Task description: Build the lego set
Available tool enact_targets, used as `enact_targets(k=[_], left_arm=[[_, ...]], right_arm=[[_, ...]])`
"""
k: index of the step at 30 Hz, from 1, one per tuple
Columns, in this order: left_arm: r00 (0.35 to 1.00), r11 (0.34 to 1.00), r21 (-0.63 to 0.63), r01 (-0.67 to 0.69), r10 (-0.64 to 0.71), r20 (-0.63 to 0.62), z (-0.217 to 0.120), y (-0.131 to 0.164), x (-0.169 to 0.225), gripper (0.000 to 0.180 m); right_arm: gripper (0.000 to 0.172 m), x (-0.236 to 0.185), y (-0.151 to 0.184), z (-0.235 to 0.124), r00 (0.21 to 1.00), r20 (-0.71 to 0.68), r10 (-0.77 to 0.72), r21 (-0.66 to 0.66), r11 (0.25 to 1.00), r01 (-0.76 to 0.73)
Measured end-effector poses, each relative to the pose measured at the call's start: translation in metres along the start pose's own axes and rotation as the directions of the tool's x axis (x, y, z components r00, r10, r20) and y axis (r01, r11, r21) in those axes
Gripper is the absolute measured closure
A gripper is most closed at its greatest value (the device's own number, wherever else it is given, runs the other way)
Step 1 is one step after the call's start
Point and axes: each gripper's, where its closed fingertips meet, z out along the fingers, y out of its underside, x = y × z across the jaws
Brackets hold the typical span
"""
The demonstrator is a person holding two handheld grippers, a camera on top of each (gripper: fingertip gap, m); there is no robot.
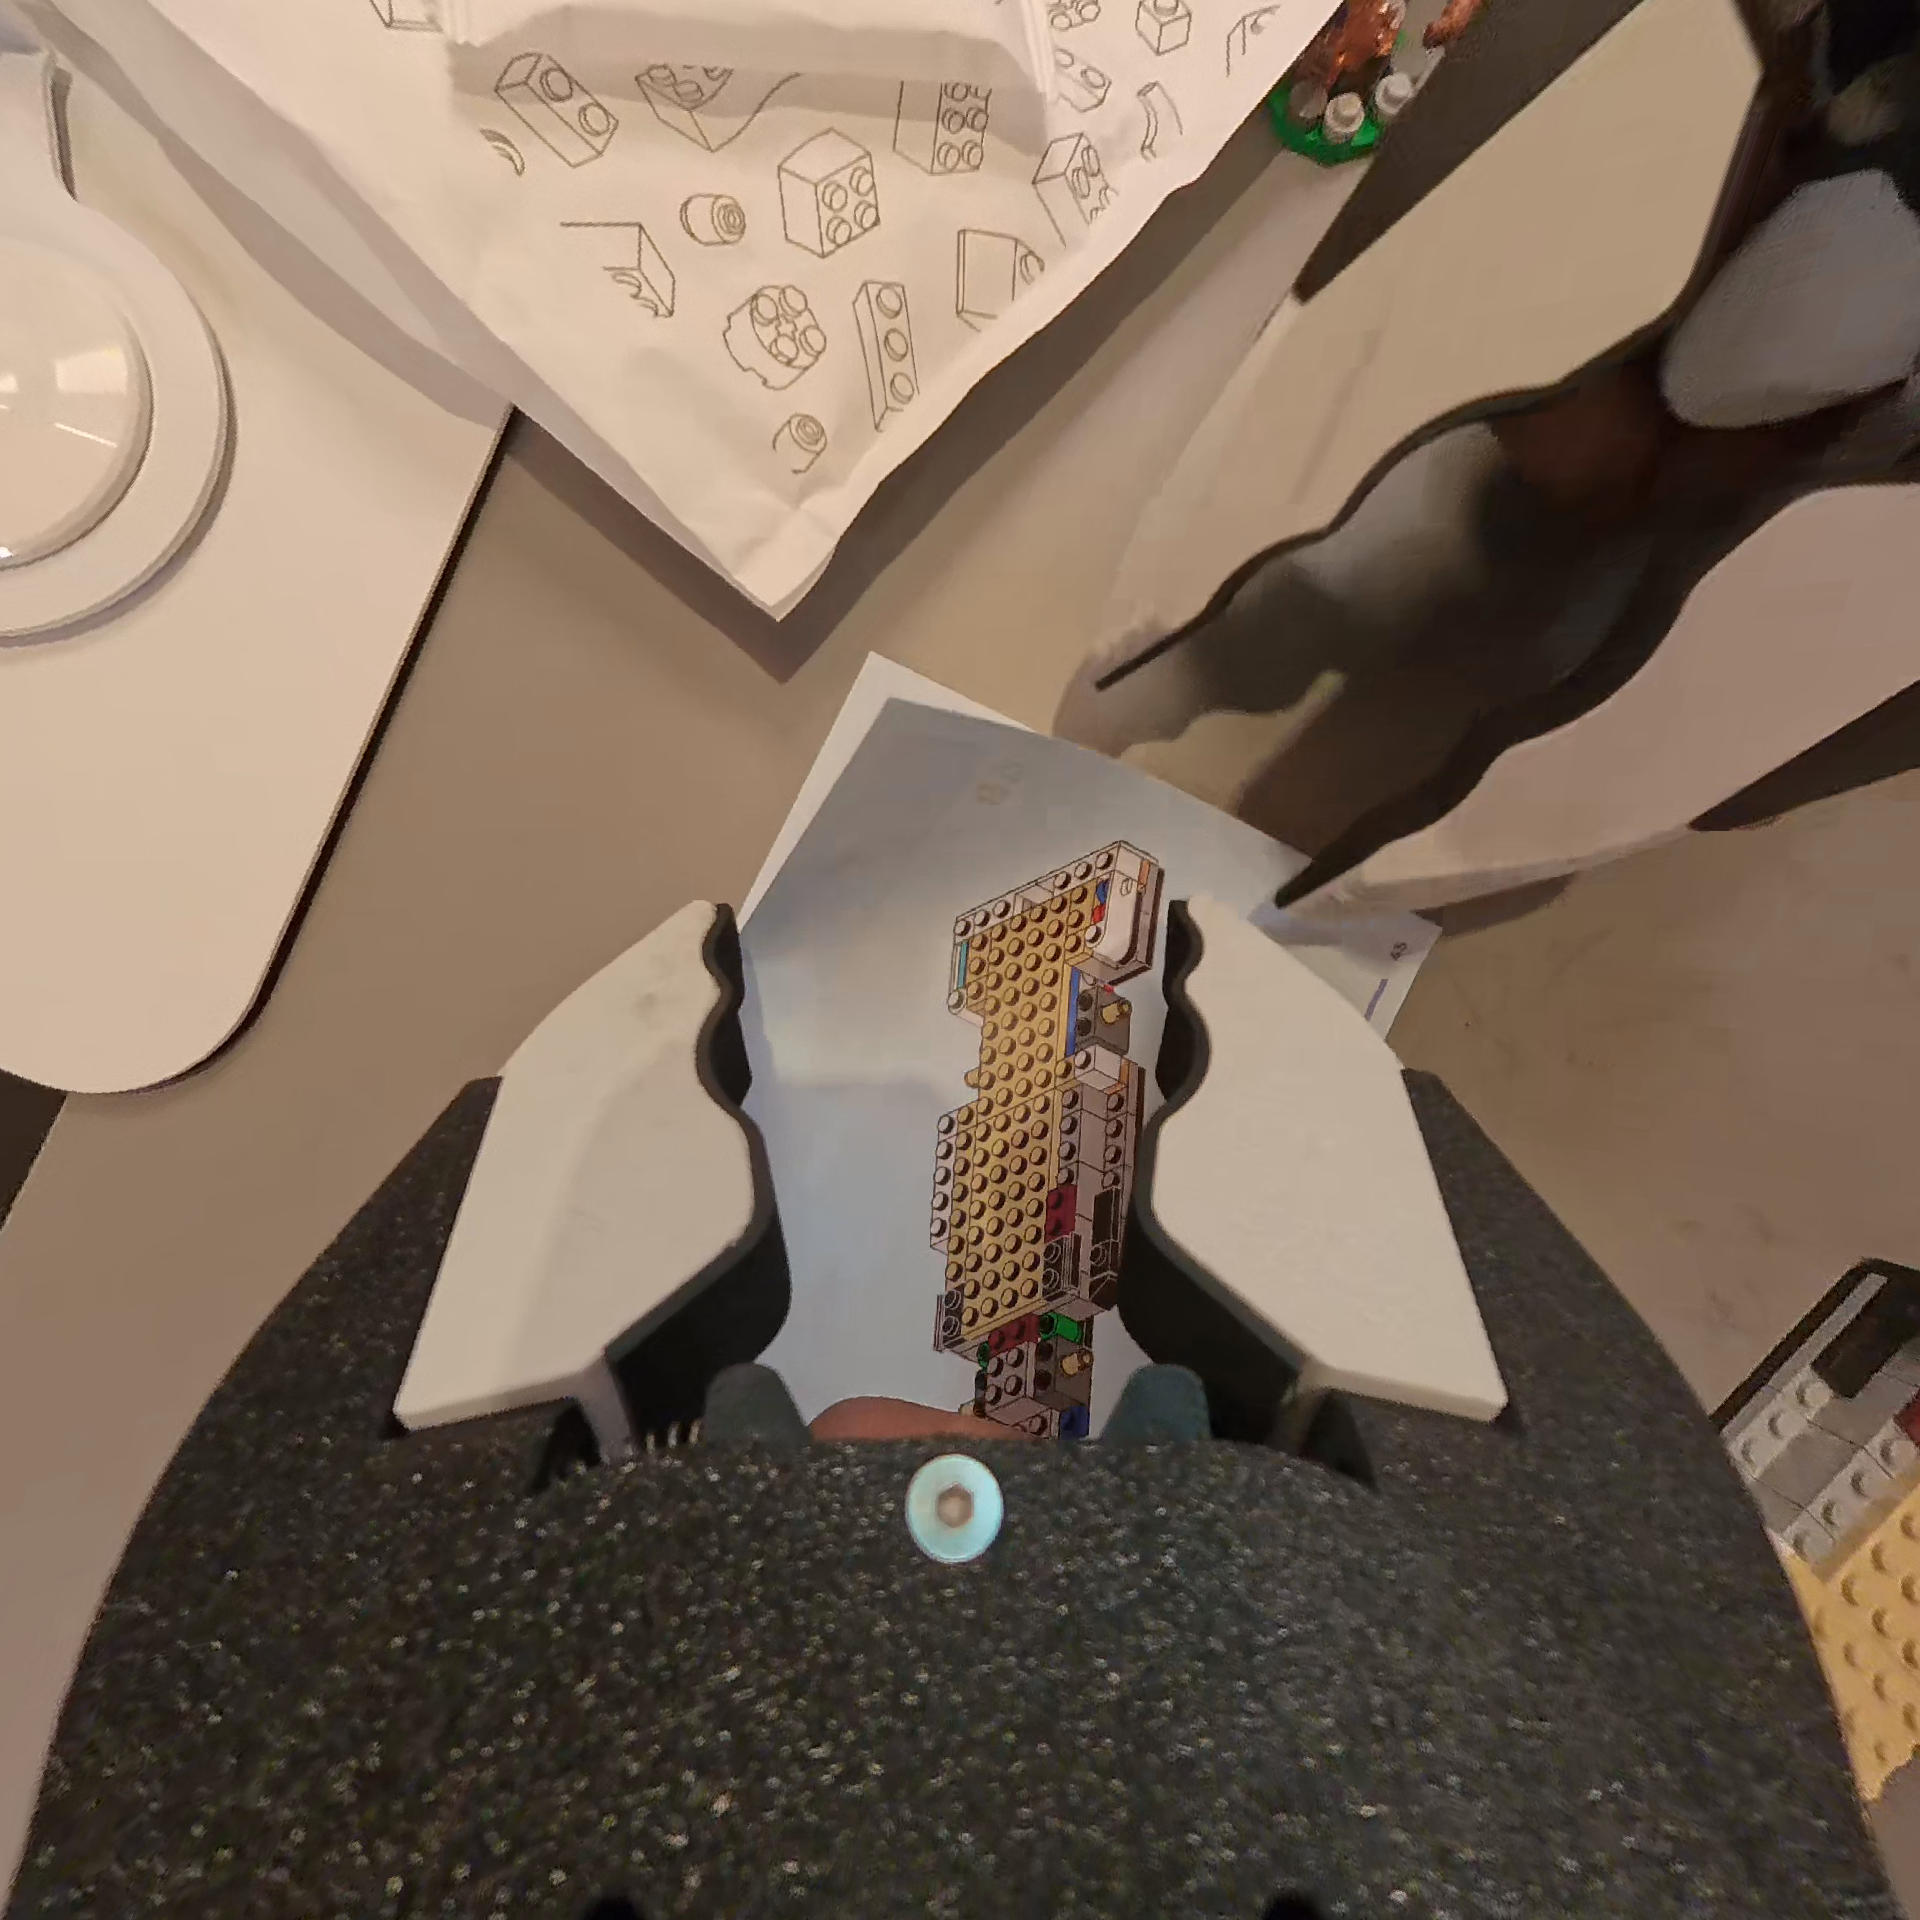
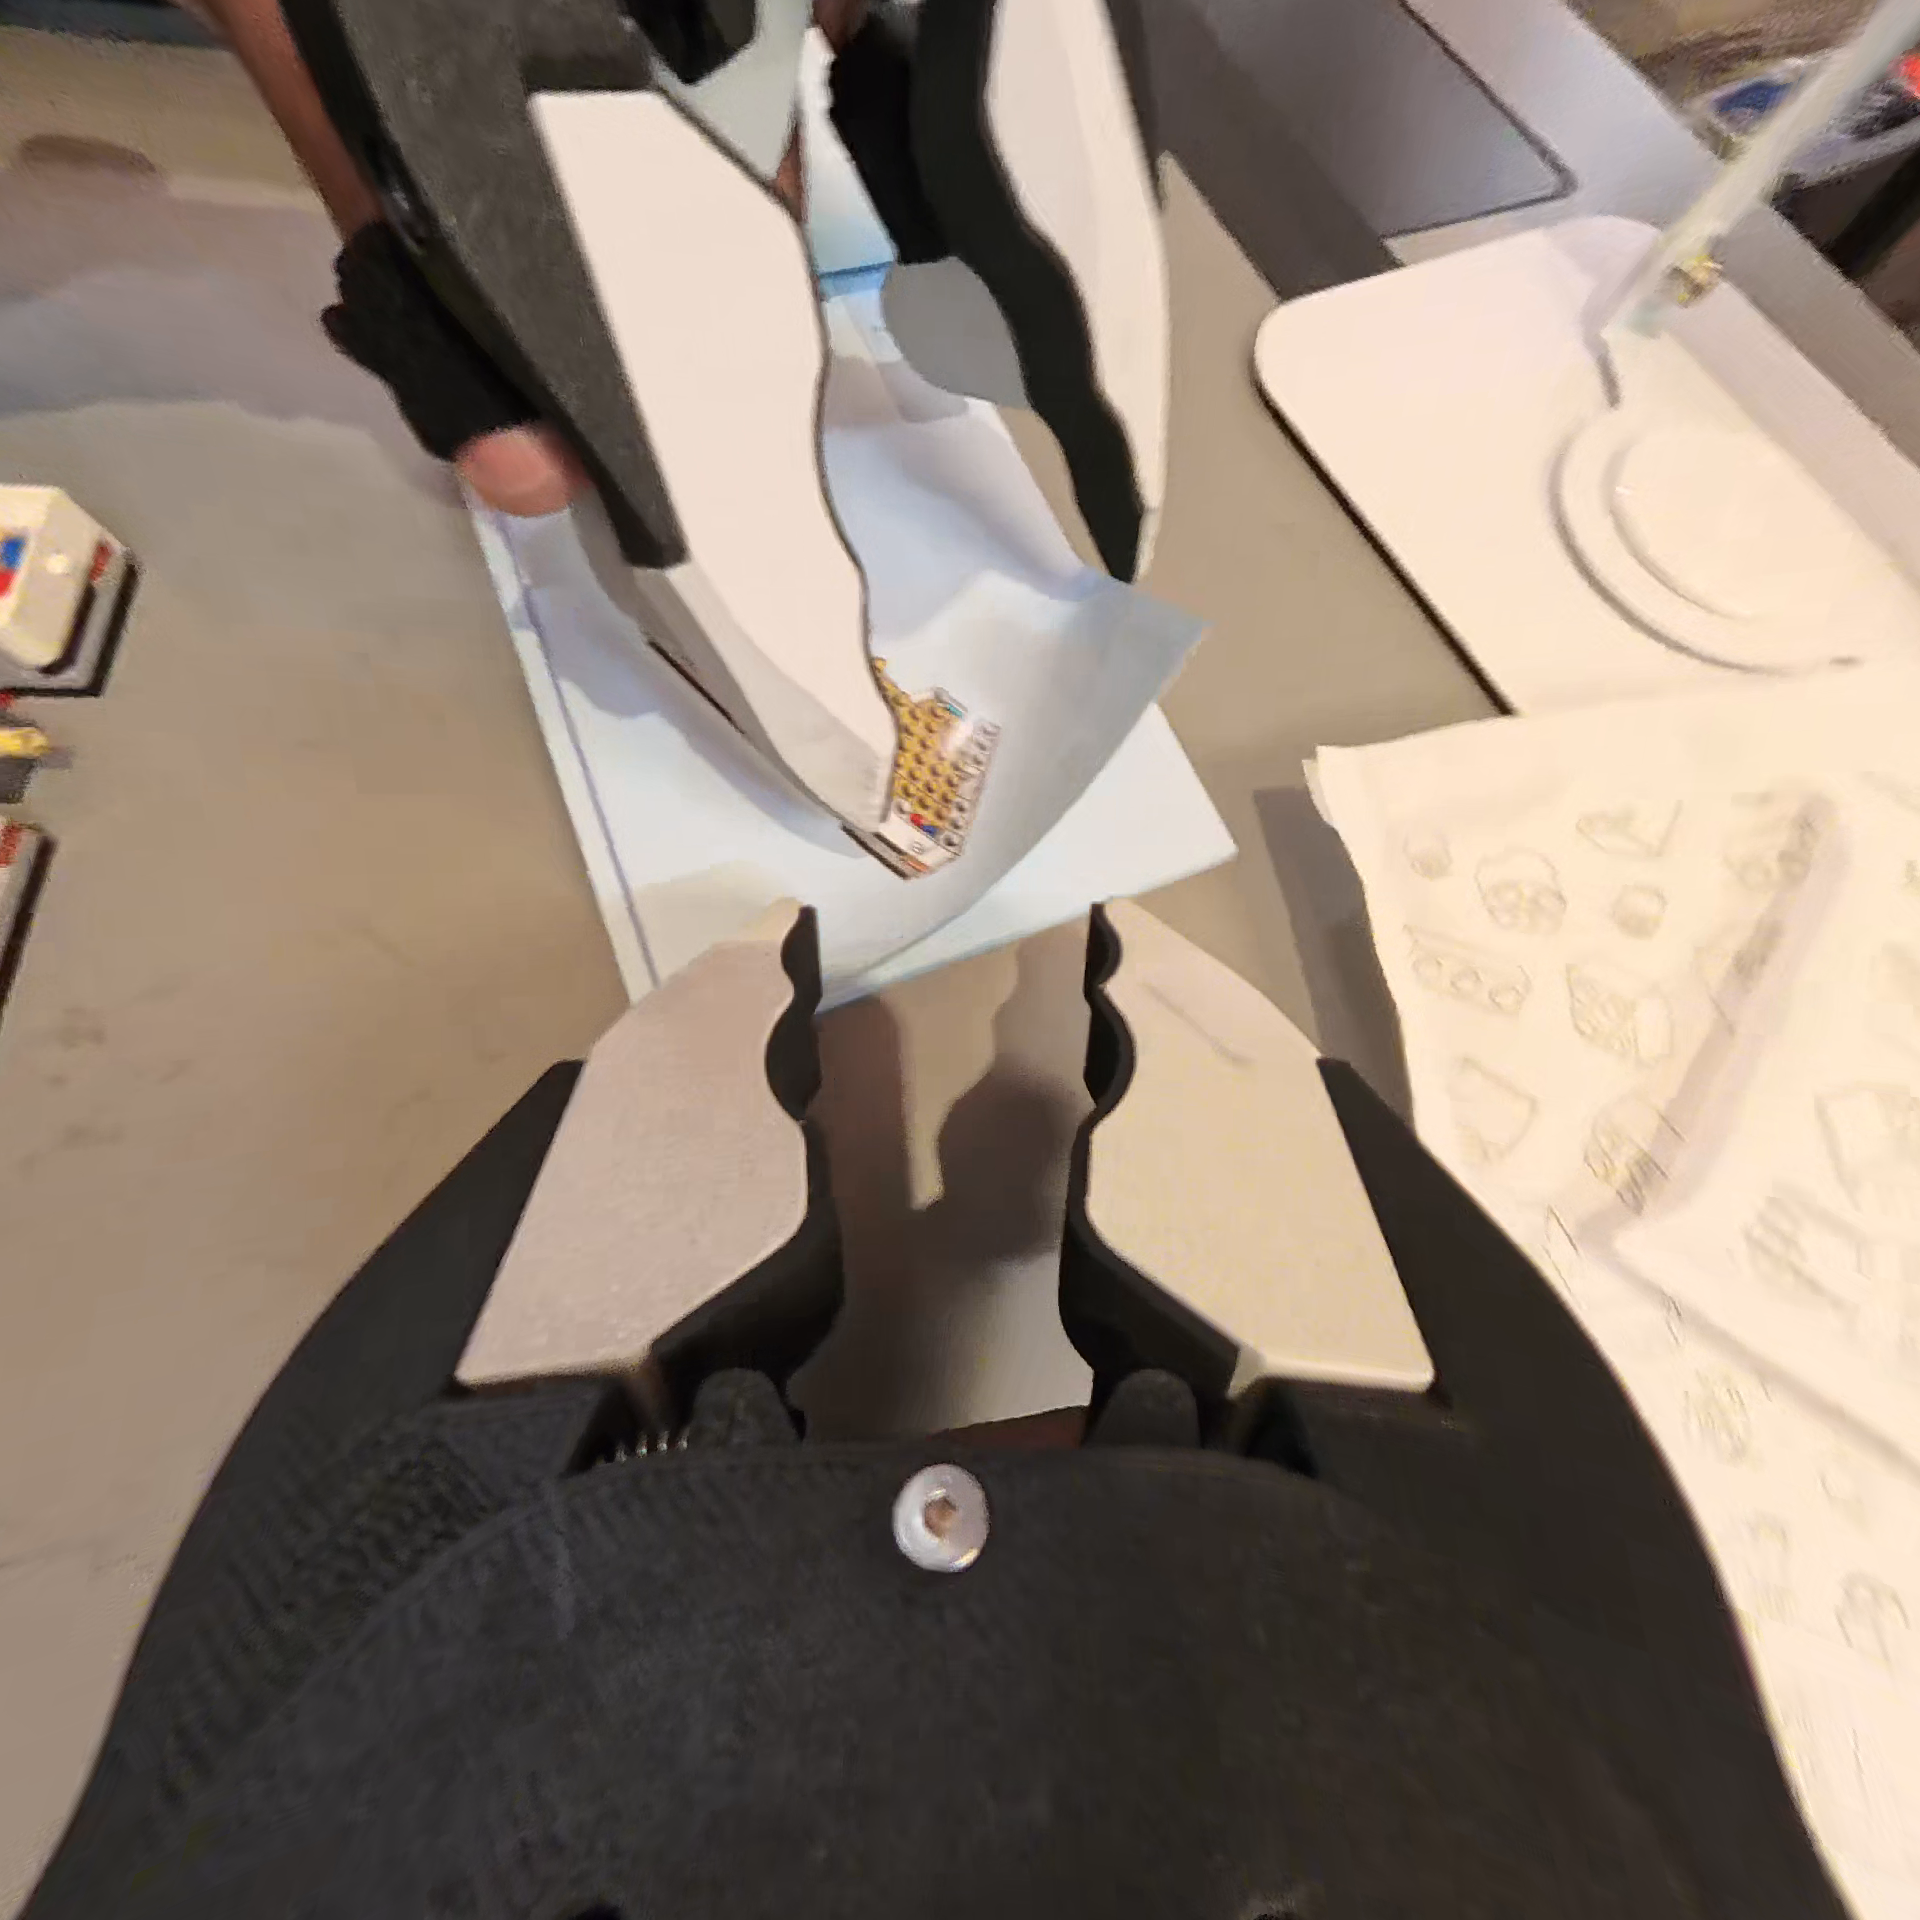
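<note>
An open instruction booklet [image 1: 862, 935] lies on the tan table; its page bears a printed picture of a tan brick model [image 1: 1018, 1091]. My left gripper [image 1: 951, 914] is open right over that page, one finger on each side of the picture, gripping nothing. In the right wrist view the left gripper [image 2: 997, 696] reaches down onto the booklet [image 2: 1091, 831], whose top page curls upward at its right edge. My right gripper [image 2: 951, 925] is open and empty at the booklet's near edge. It also shows in the left wrist view [image 1: 1195, 790], a fingertip by the booklet's right corner.
A white paper bag printed with brick drawings [image 1: 790, 260] lies beyond the booklet, also in the right wrist view [image 2: 1610, 987]. A white lamp base [image 1: 62, 416] stands at the left. A partly built brick model [image 1: 1849, 1507] sits at the lower right. A gloved hand [image 2: 416, 332] holds the left gripper.
</note>
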Motion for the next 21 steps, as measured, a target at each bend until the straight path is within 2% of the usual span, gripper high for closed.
enact_targets(k=[13,17,21], left_arm=[[1.000,0.999,0.039,0.012,-0.012,0.011,-0.012,-0.005,-0.004,0.102],[0.999,0.997,0.080,0.010,-0.013,0.041,-0.022,-0.010,-0.004,0.101],[0.999,0.995,0.100,-0.028,0.024,0.045,-0.035,-0.002,0.009,0.101]], right_arm=[[0.117,-0.038,-0.010,-0.005,0.961,0.276,-0.015,0.053,0.999,0.001],[0.116,-0.044,-0.008,-0.007,0.953,0.303,-0.016,0.049,0.999,0.001],[0.115,-0.045,-0.005,-0.009,0.949,0.315,-0.001,0.038,0.999,-0.012]])
